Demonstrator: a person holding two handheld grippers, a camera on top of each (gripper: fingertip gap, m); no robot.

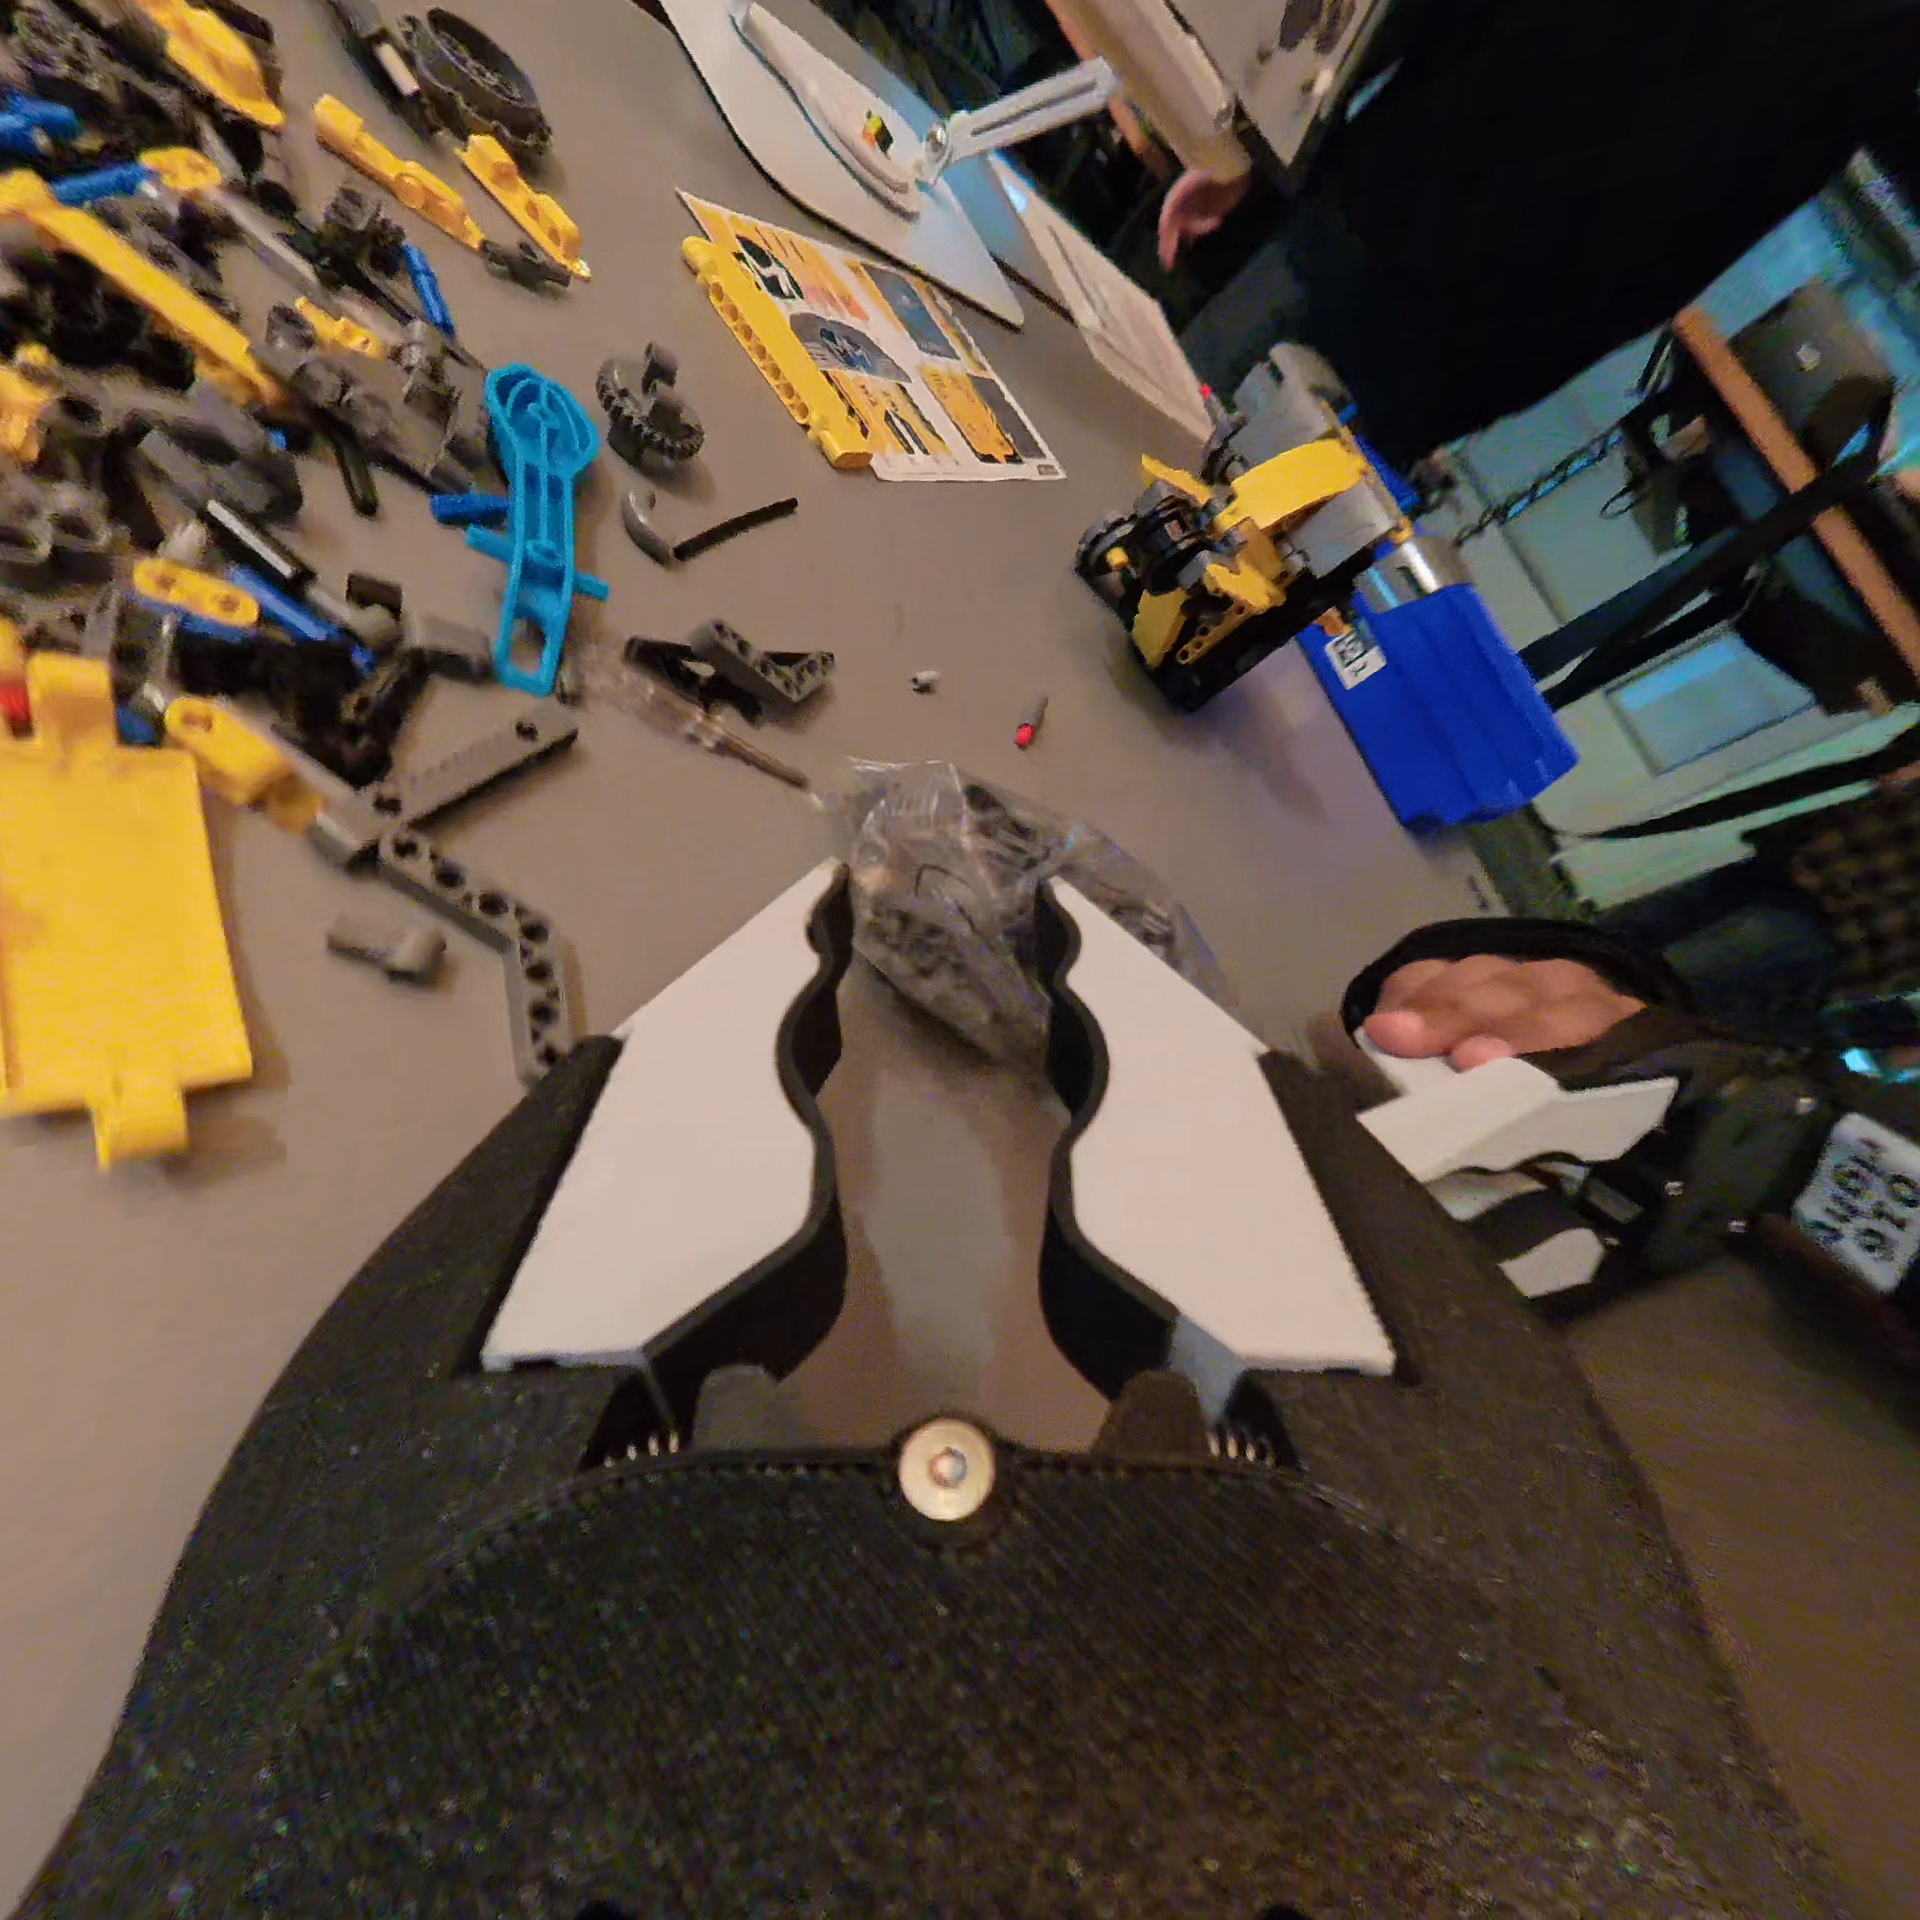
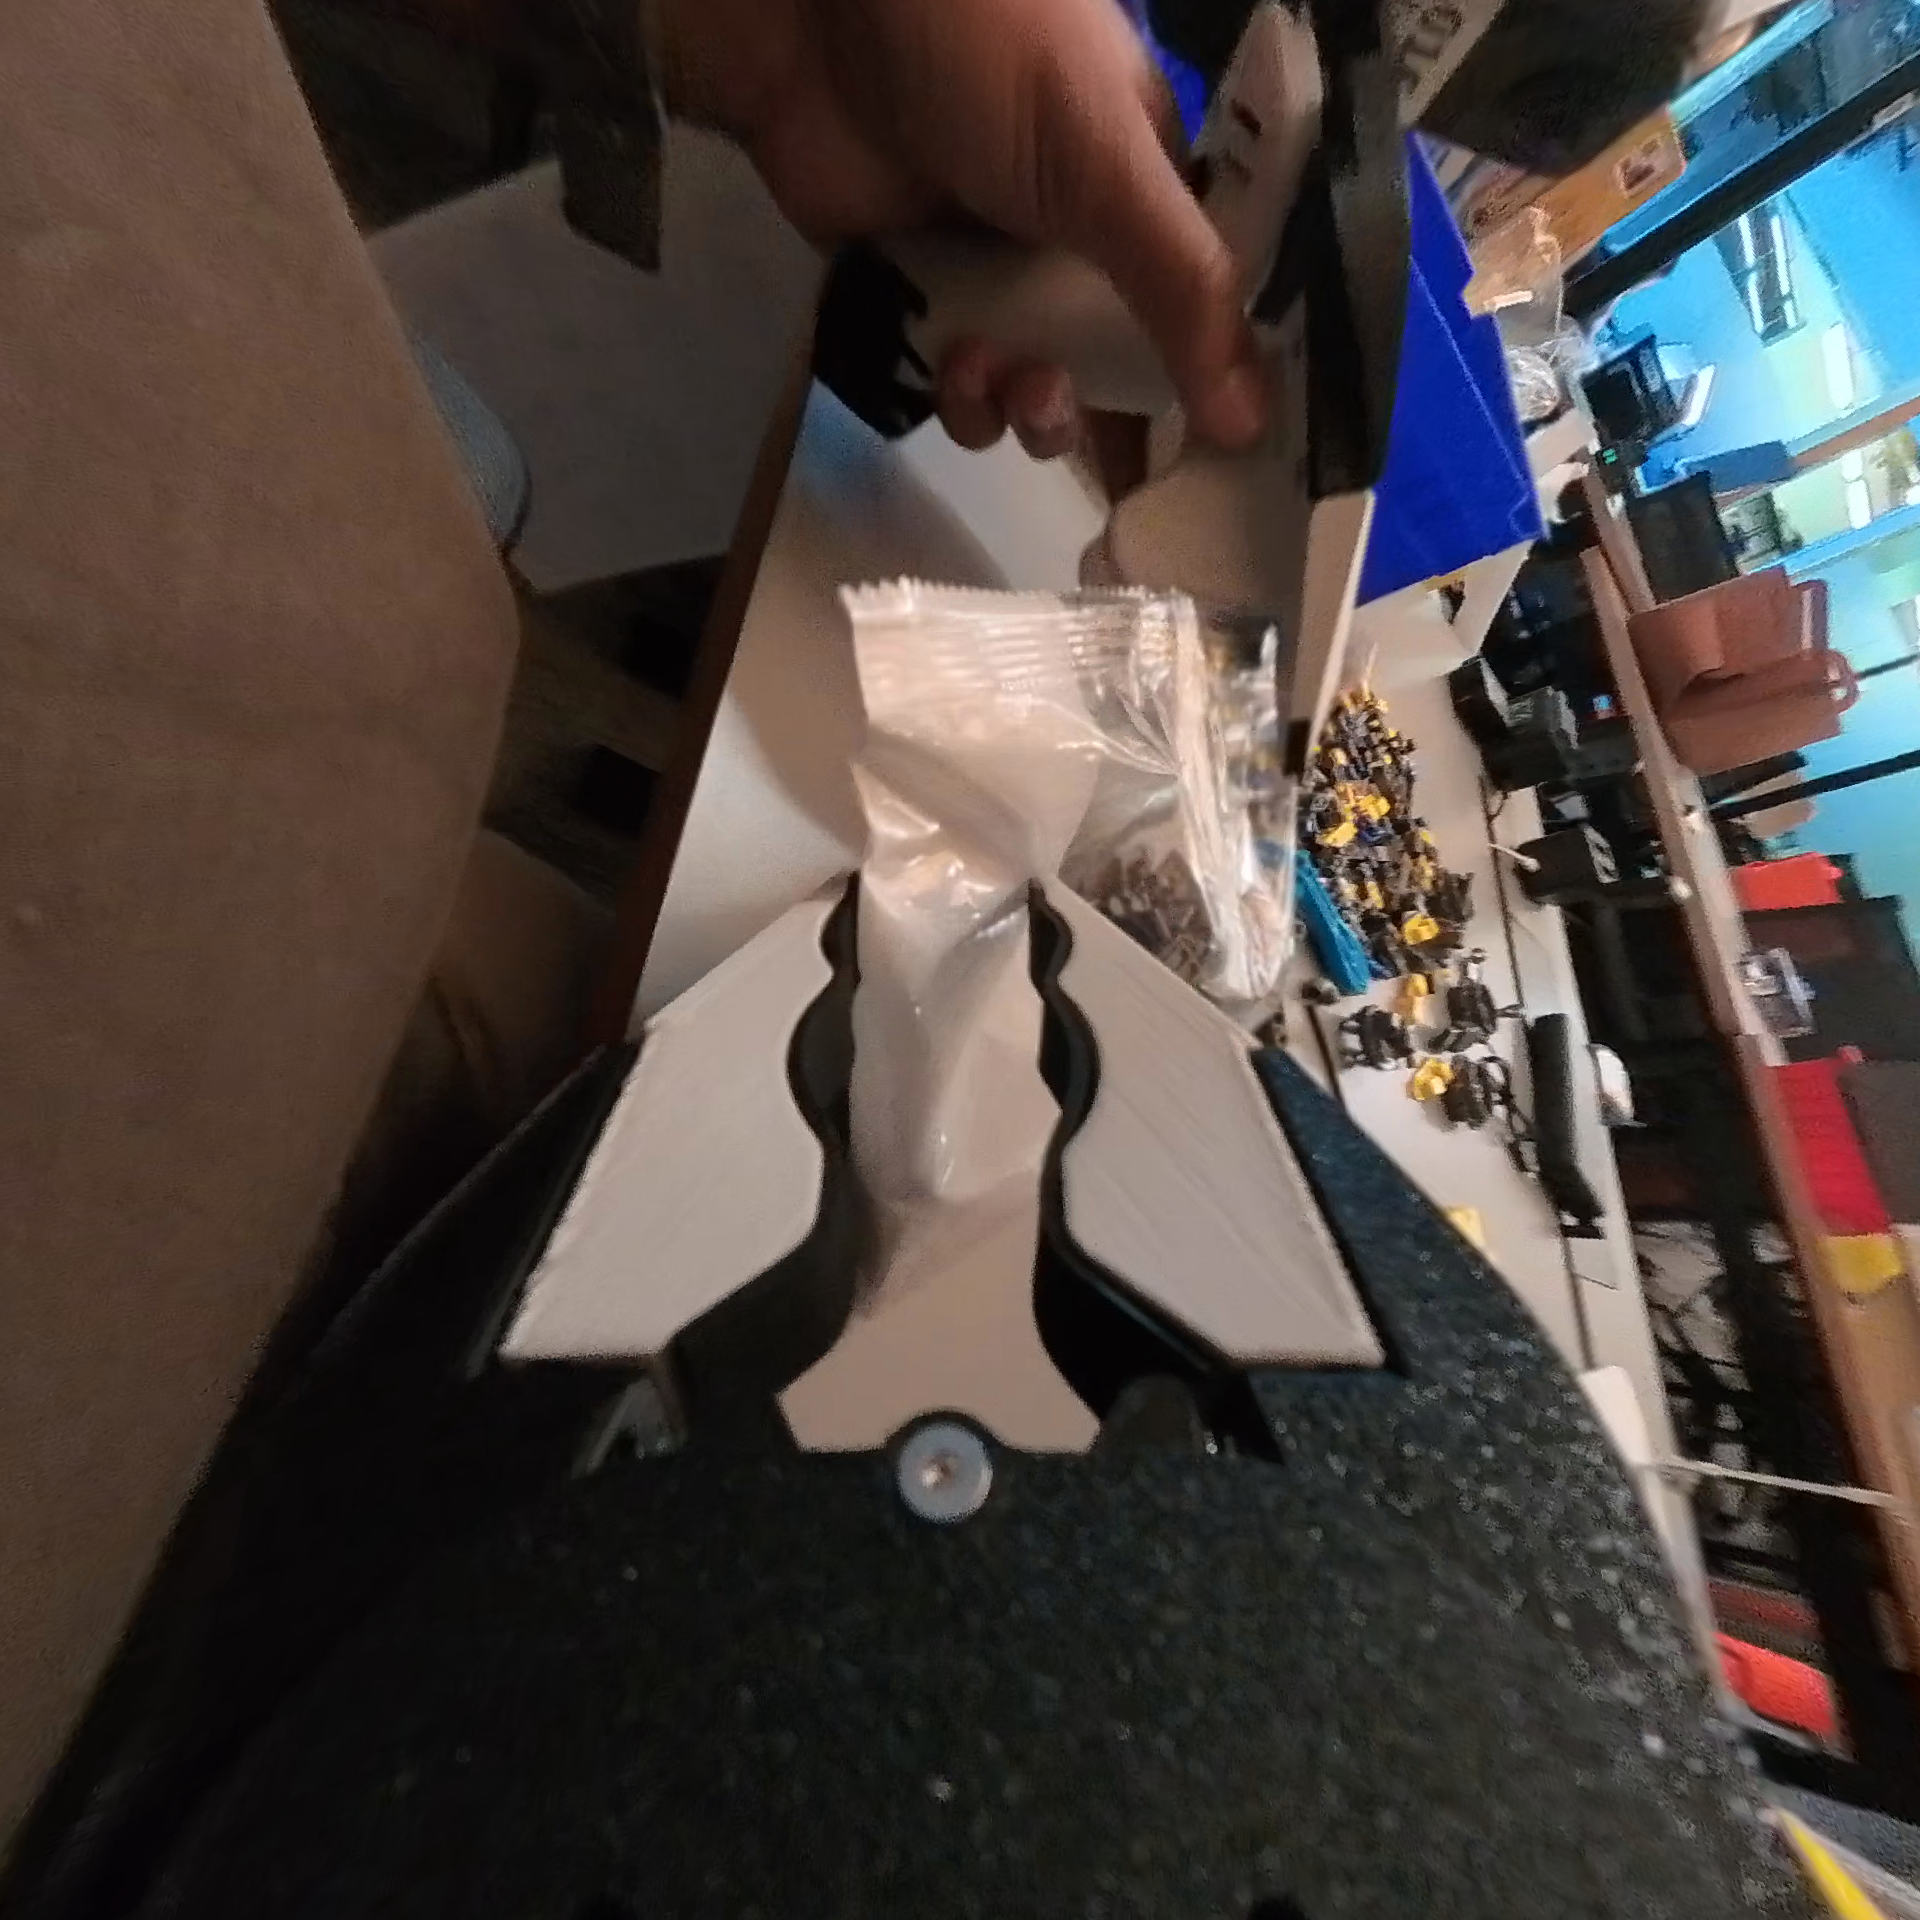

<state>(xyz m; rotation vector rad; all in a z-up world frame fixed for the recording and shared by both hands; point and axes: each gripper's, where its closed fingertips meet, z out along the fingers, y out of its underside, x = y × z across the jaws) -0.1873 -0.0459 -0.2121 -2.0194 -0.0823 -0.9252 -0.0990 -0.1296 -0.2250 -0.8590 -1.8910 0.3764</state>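
Both pinching: left hand-held gripper (image 1: pixel 945 914) and right hand-held gripper (image 2: pixel 945 914) clamp clear plastic bag (image 2: pixel 1023 727) between fingertips.

The left gripper (image 1: pixel 943 883) is clamped on a clear plastic bag (image 1: pixel 951 914) of small dark grey pieces, crumpled, its bulk bunched between the fingertips and spilling toward 1 o'clock over the grey table (image 1: pixel 935 623). The right gripper (image 2: pixel 945 904) pinches the same clear plastic bag (image 2: pixel 997 748) by its twisted, empty part (the crimped sealed edge stands up at 12 o'clock), with the dark pieces gathered low at 2 o'clock, just beside the right fingertip.
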